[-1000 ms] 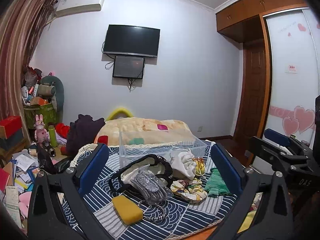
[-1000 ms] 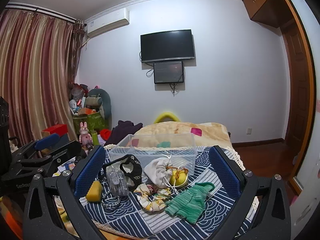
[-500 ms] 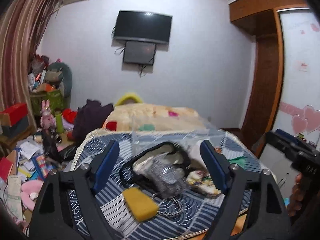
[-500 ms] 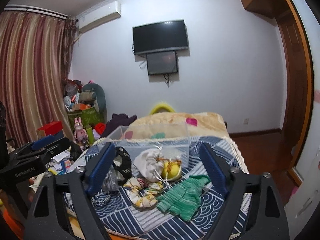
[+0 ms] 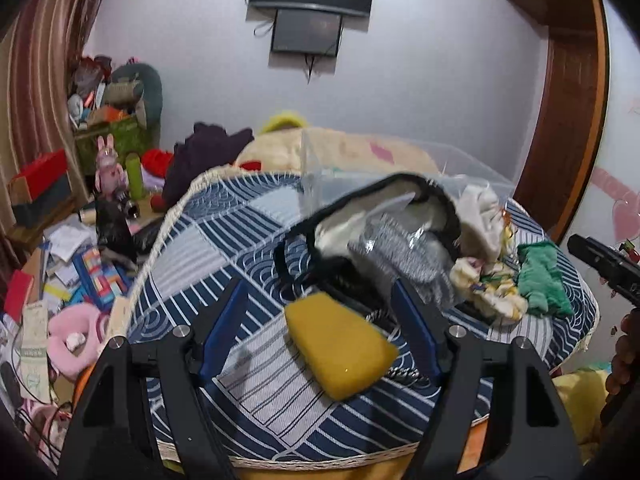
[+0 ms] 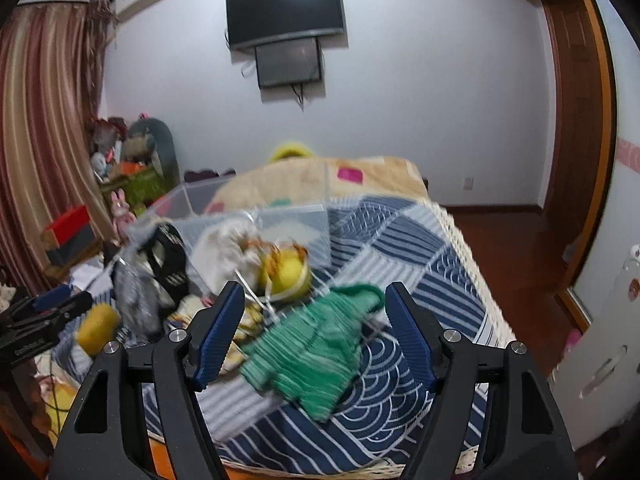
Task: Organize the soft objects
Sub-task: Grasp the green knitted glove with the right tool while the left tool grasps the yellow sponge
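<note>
Left hand-held gripper [image 5: 320,312]: spread, empty, straddling the yellow sponge [image 5: 340,350].
Soft pile: grey glove [image 5: 404,252], white pouch [image 5: 480,216], green knit [image 6: 312,352], all loose on the surface [image 5: 224,240].
Clear bin [image 5: 384,168]: behind the pile, apparently empty.
Right hand-held gripper [image 6: 314,330]: spread, empty, over the green knit.
Progress: nothing stowed, everything left.

A blue patterned quilt [image 5: 224,236] carries a yellow sponge [image 5: 340,350], green knit garment [image 6: 316,350], clear plastic bin [image 5: 384,168] and a floral scrunchie [image 5: 490,290].
</note>
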Demonstrator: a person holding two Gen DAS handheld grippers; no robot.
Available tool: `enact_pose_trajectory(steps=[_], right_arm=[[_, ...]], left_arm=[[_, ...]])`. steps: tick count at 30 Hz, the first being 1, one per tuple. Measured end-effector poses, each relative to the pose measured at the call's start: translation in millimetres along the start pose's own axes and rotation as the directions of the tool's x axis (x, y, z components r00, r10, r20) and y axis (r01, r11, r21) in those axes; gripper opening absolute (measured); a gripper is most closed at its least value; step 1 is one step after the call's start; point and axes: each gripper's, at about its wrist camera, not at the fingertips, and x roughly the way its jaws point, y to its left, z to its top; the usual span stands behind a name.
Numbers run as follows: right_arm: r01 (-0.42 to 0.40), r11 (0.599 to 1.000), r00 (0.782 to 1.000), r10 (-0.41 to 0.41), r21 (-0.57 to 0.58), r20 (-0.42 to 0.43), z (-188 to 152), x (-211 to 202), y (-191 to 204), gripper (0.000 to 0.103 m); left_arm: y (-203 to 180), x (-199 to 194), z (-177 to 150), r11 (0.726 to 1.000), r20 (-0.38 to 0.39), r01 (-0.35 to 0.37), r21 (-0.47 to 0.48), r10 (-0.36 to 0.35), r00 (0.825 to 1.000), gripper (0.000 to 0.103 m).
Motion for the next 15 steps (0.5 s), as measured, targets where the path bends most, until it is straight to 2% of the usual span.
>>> enact_pose_trajectory(steps=[2, 6, 9, 11, 15], right_arm=[[0.001, 1.000, 1.000, 0.000, 0.006, -0.029, -3, 6, -3, 0.069], [-0.009, 1.000, 0.997, 0.010, 0.009, -0.080, -8, 13, -5, 0.064], [-0.017, 1.000, 0.993, 0.017, 0.005, -0.120, -12, 20, -4, 0.058], [-0.026, 1.000, 0.988, 0.027, 0.003, -0.150, -15, 27, -4, 0.048], [-0.044, 0.999, 0.986, 0.045, 0.010, -0.158, -15, 27, -6, 0.037]], left_arm=[[2, 7, -4, 1.000, -0.024, 0.009, -0.006, -0.009, 1.000, 0.070], [-1, 20, -11, 1.000, -0.078, 0.010, 0.012, -0.009, 0.997, 0.069], [0, 24, -14, 1.000, -0.091, 0.025, 0.011, -0.024, 0.996, 0.061], [1, 24, -14, 0.999, -0.094, 0.038, 0.009, -0.037, 0.995, 0.053], [-1, 22, -15, 0.998, -0.088, 0.052, 0.023, -0.049, 0.995, 0.048]])
